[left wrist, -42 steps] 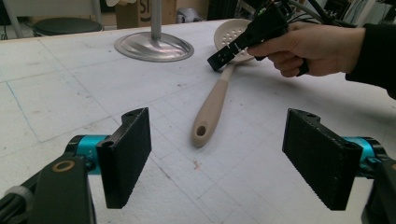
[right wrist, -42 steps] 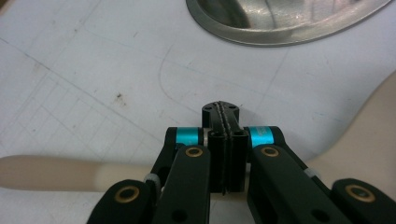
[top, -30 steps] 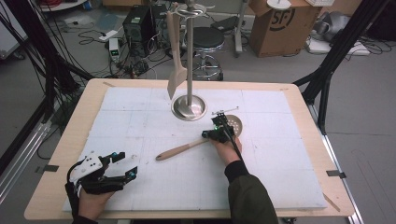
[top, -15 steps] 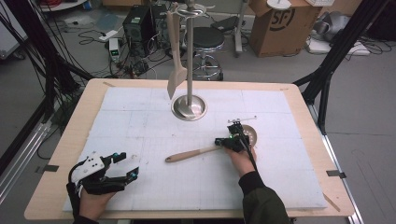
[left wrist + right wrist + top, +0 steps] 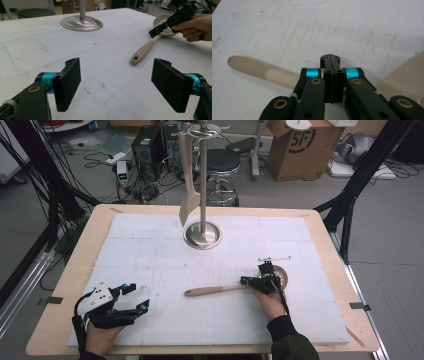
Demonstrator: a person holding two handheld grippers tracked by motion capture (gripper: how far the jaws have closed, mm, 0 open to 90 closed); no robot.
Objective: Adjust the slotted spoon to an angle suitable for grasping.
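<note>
Two grippers work near the stand [image 5: 202,234]: well to its near left we see the left gripper [image 5: 134,300] spread wide over bare board; to its near right the right gripper [image 5: 248,281], jaws pressed together, sits above the slotted spoon [image 5: 220,290] lying flat.

We read just one marking: large dark letters "SF" inside a ring, printed on the side of the brown cardboard box [image 5: 297,147] standing on the floor beyond the tabletop in the high view. We find no other writing, label or number that is legible.
</note>
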